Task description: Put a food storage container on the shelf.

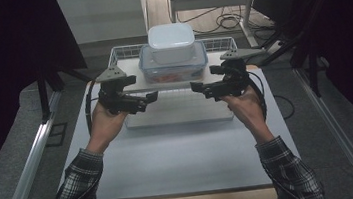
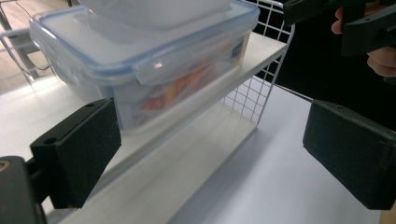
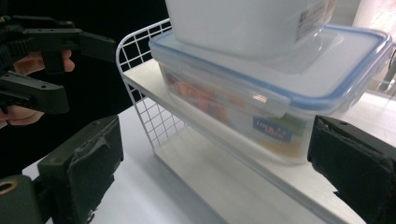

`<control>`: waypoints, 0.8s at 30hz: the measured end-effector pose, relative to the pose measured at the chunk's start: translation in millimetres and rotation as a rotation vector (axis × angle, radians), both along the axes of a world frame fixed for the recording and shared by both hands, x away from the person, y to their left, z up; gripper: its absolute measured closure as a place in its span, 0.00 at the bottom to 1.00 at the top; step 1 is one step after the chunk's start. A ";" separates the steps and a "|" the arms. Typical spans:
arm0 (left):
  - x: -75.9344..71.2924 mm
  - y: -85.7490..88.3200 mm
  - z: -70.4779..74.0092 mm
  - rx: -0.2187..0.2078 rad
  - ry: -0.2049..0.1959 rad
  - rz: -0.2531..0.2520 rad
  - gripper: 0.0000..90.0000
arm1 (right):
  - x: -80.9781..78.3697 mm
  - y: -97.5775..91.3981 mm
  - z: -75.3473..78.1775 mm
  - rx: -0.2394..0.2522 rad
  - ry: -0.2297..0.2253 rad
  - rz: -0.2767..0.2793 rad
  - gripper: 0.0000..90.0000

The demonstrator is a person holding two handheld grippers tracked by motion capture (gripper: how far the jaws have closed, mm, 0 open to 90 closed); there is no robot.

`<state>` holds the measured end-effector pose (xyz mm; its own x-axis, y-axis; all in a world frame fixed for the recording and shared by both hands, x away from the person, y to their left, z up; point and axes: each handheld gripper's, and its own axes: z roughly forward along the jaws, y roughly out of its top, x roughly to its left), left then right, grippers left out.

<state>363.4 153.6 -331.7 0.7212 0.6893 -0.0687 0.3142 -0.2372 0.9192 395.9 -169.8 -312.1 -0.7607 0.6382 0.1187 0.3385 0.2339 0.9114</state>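
Evidently nothing is held: the left gripper (image 1: 150,97) and right gripper (image 1: 194,86) hover with jaws spread wide, flanking the clear container (image 1: 174,65) on the wire shelf (image 1: 124,52), probably lining up a two-sided lift.

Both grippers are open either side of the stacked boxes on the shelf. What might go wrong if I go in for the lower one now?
1. The white box sits loose on the clear box's lid; a tilt or jerk may slide it off.
2. The wire rack stands close at the sides, so the left gripper or right gripper may snag it.
3. The smooth walls may slip in the fingers.
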 end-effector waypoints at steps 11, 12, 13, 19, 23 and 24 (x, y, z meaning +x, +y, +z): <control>-14.5 -1.4 -24.3 0.025 0.004 0.005 0.04 | -10.0 -3.3 -20.1 -0.018 -0.004 0.007 0.03; -15.8 -1.5 -26.7 0.026 0.004 0.005 0.04 | -12.3 -2.9 -24.0 -0.021 -0.005 0.011 0.03; -17.0 -1.5 -28.9 0.026 0.004 0.005 0.04 | -12.3 -2.9 -24.0 -0.021 -0.005 0.011 0.03; -25.4 -2.7 -40.5 0.032 -0.002 0.003 0.04 | -20.2 -1.1 -34.3 -0.037 -0.009 0.018 0.01; -30.8 -4.1 -48.0 0.038 -0.004 0.001 0.04 | -24.8 -0.4 -41.2 -0.042 -0.013 0.023 0.01; -32.0 -4.4 -50.1 0.035 -0.002 -0.001 0.04 | -25.7 -0.5 -43.0 -0.045 -0.013 0.026 0.01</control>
